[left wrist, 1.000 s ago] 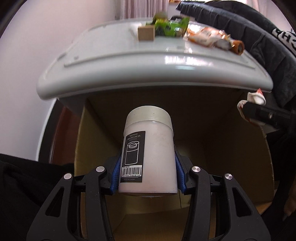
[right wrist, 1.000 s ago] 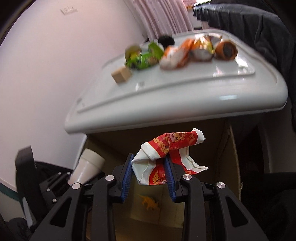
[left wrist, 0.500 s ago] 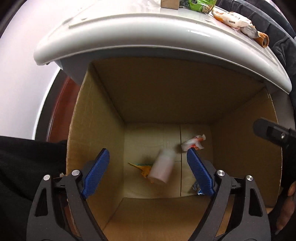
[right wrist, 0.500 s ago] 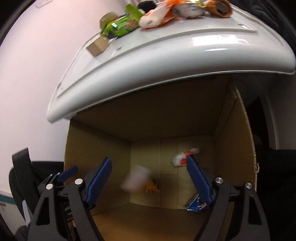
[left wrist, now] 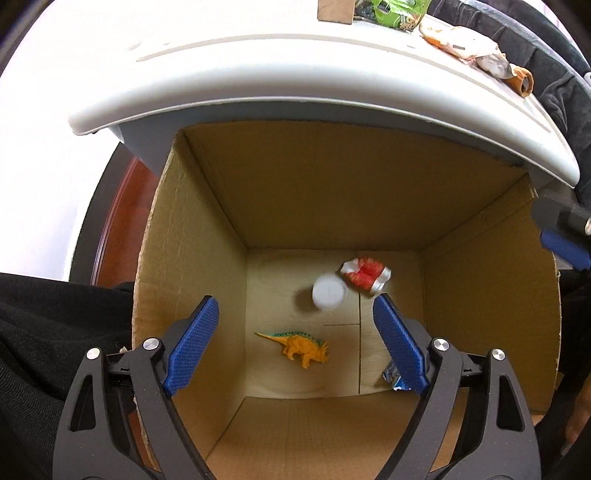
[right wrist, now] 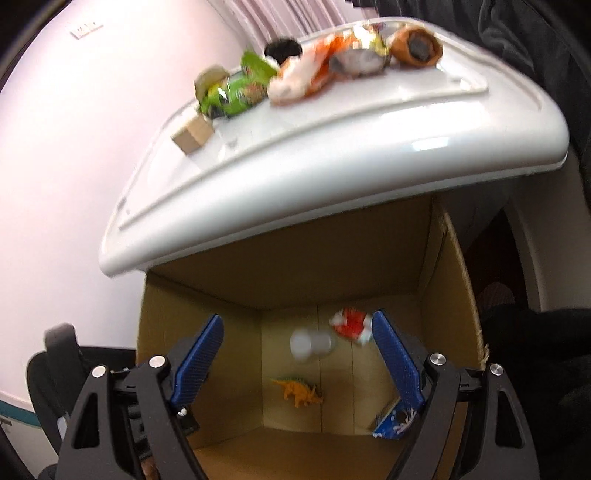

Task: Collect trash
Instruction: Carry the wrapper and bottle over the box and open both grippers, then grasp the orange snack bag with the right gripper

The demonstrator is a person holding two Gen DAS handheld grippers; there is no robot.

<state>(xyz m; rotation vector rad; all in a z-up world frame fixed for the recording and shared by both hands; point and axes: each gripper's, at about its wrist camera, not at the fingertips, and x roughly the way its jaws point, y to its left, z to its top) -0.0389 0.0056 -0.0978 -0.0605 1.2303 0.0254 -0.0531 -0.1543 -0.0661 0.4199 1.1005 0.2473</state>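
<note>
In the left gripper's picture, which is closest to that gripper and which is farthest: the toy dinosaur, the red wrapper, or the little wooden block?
1. Toy dinosaur: nearest, on the box floor between the open left gripper's fingers.
2. Red wrapper: farther along the box floor, toward the back right, beside the white container.
3. Wooden block: farthest, up on the white tabletop beyond the box.

A second ago the left gripper (left wrist: 291,339) squeezed a white pot (left wrist: 328,290), and the right gripper (right wrist: 297,362) squeezed a red and white wrapper (right wrist: 351,324). Both grippers opened wide and let go. The pot and the wrapper fell into the cardboard box (left wrist: 332,192). They ended up side by side on the box floor, past the orange toy dinosaur (left wrist: 301,345).
</note>
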